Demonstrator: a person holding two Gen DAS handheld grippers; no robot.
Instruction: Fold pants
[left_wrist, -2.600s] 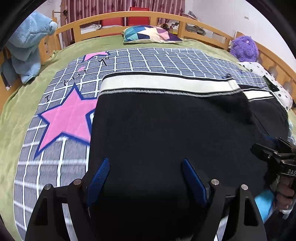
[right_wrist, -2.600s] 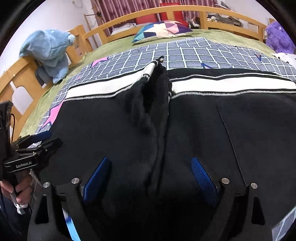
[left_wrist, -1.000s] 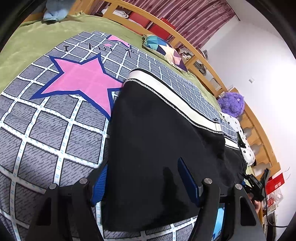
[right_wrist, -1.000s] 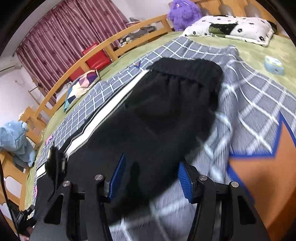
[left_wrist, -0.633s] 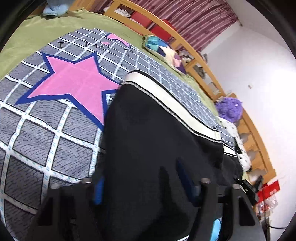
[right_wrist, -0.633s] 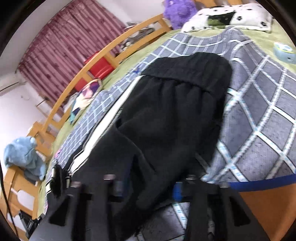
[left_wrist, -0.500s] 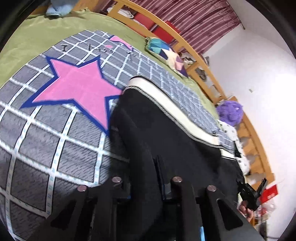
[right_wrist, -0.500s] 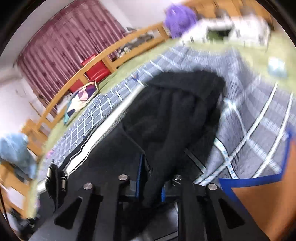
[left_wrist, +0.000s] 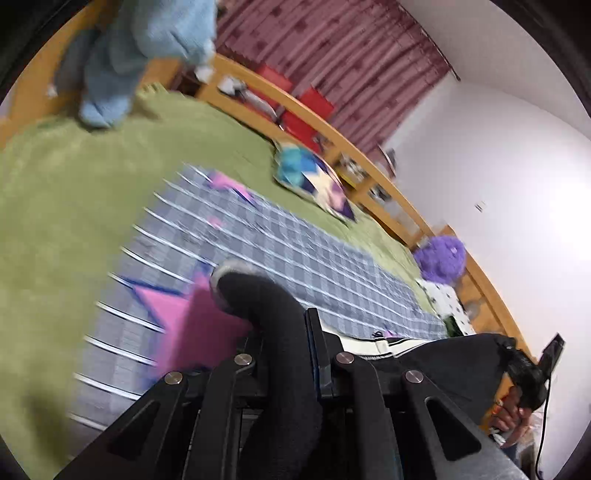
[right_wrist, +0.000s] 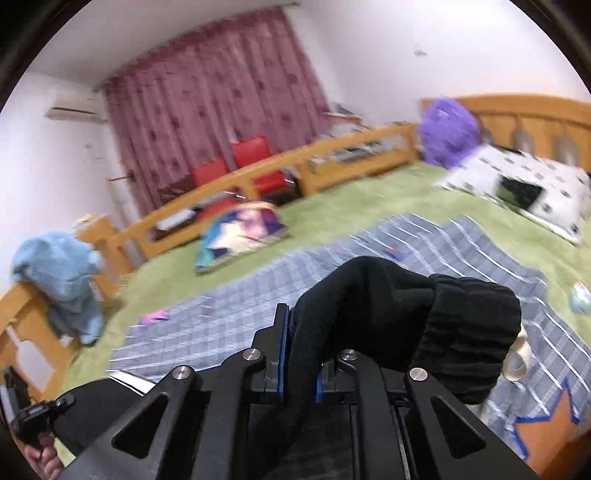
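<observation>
The black pants (left_wrist: 258, 295) hang lifted off the grey checked blanket (left_wrist: 295, 251). My left gripper (left_wrist: 284, 328) is shut on a fold of black cloth near the striped hem end, which curls over its tips. More of the pants (left_wrist: 461, 354) stretches right toward the other gripper's handle (left_wrist: 524, 373), held by a hand (left_wrist: 511, 410). In the right wrist view my right gripper (right_wrist: 300, 350) has its jaws closing, with its blue pads pressing on the pants (right_wrist: 388, 295) beside the ribbed waistband (right_wrist: 472, 332), which droops to the right. The left gripper's handle (right_wrist: 37, 413) shows at the lower left.
The blanket (right_wrist: 221, 325) lies on a green bedspread (right_wrist: 351, 210) inside a wooden rail (right_wrist: 258, 170). On the bed are a colourful pillow (right_wrist: 240, 229), a purple plush (right_wrist: 447, 133), a white dotted pillow (right_wrist: 517, 184) and a small round object (right_wrist: 580, 295). A blue plush (right_wrist: 62, 266) hangs on the rail.
Both grippers closed on the near edge of the pants and rose, lifting the cloth off the blanket. Both views now look higher, across the bed toward the curtain.
</observation>
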